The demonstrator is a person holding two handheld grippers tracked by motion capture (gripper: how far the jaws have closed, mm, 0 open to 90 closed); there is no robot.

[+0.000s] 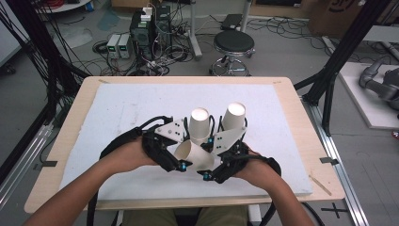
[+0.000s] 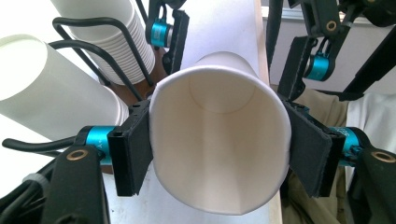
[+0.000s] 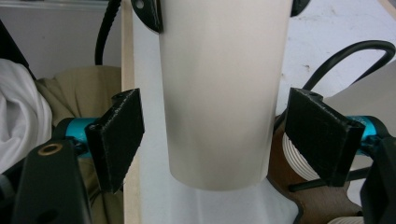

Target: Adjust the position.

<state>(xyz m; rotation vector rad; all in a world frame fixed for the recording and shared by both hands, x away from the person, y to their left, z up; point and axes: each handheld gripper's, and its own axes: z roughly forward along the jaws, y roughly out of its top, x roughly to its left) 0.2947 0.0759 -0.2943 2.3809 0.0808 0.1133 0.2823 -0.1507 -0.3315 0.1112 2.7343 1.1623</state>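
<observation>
White paper cup (image 2: 219, 140) lies clamped across the left gripper (image 2: 219, 154); its base sits untouched between the spread right gripper (image 3: 215, 135) jaws.

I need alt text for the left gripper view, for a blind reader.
The left claw clamps a white paper cup by its sides, the open mouth facing the camera. Behind it, black wire holders carry stacks of white paper cups.

Light wooden table (image 1: 288, 101), white foam sheet (image 1: 131, 108) covering most of top, cup-stack holder (image 1: 214, 123) standing on sheet.
</observation>
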